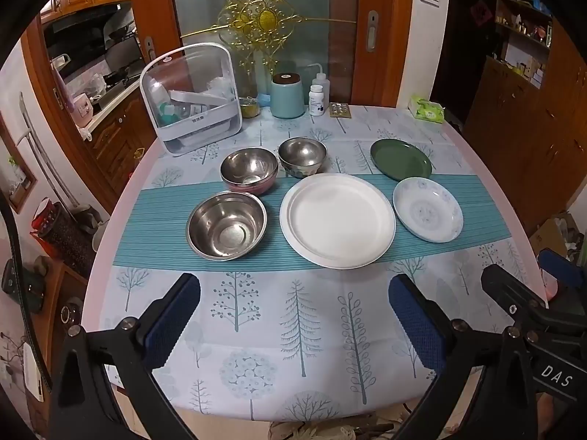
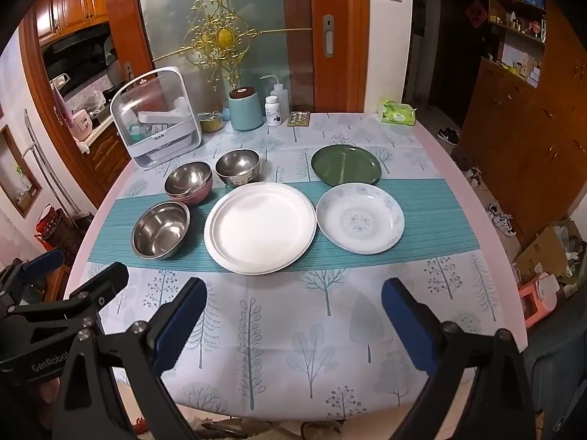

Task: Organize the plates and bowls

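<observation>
On the table lie a large white plate (image 1: pixel 337 220) (image 2: pixel 260 227), a floral white dish (image 1: pixel 427 209) (image 2: pixel 360 217) to its right and a green plate (image 1: pixel 400 159) (image 2: pixel 345 165) behind that. Left of the white plate are three metal bowls: a large steel one (image 1: pixel 226 225) (image 2: pixel 160 230), a pink-sided one (image 1: pixel 249 170) (image 2: pixel 189 182) and a patterned one (image 1: pixel 302 156) (image 2: pixel 237 167). My left gripper (image 1: pixel 293 289) and my right gripper (image 2: pixel 293 293) are both open and empty, held over the table's near part, short of the dishes.
At the table's back stand a clear plastic container (image 1: pixel 192 99), a teal canister (image 1: pixel 288 95), white bottles (image 1: pixel 316 99), a pill pack (image 1: pixel 339 110) and a green tissue pack (image 1: pixel 427 109). A wooden cabinet (image 2: pixel 532 139) lies right; boxes and shoes sit on the floor.
</observation>
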A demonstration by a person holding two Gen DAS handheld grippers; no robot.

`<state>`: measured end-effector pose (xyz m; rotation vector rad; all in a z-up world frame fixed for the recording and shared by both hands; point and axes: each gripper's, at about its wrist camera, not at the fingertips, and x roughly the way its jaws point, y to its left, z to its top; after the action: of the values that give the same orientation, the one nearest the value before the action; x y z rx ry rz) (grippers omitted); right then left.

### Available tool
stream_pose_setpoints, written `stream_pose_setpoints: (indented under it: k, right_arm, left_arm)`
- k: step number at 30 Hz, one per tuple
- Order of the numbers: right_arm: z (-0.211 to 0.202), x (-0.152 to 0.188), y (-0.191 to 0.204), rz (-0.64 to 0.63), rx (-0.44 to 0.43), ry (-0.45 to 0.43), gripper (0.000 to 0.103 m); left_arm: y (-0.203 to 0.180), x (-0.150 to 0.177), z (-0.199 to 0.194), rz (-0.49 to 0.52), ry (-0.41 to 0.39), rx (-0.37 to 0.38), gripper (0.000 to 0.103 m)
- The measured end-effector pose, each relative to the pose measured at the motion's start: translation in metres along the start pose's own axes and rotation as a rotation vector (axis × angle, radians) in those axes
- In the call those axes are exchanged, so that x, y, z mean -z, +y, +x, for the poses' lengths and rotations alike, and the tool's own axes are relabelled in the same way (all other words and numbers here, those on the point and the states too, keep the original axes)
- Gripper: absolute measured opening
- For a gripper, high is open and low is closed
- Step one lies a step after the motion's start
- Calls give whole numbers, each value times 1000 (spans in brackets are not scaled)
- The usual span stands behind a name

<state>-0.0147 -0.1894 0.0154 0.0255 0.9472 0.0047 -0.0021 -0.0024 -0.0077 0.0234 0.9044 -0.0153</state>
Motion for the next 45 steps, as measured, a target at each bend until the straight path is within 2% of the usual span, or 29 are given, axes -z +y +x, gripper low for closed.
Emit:
stream_pose_setpoints:
  k: [25,45]
  right_arm:
    - [3,-3,-3,0,-12,13,97]
    - [7,0,8,33,5,14,97]
  left_arm:
    - [-6,0,10,8,11,1,102]
    - [14,-6,15,36,14,27,102]
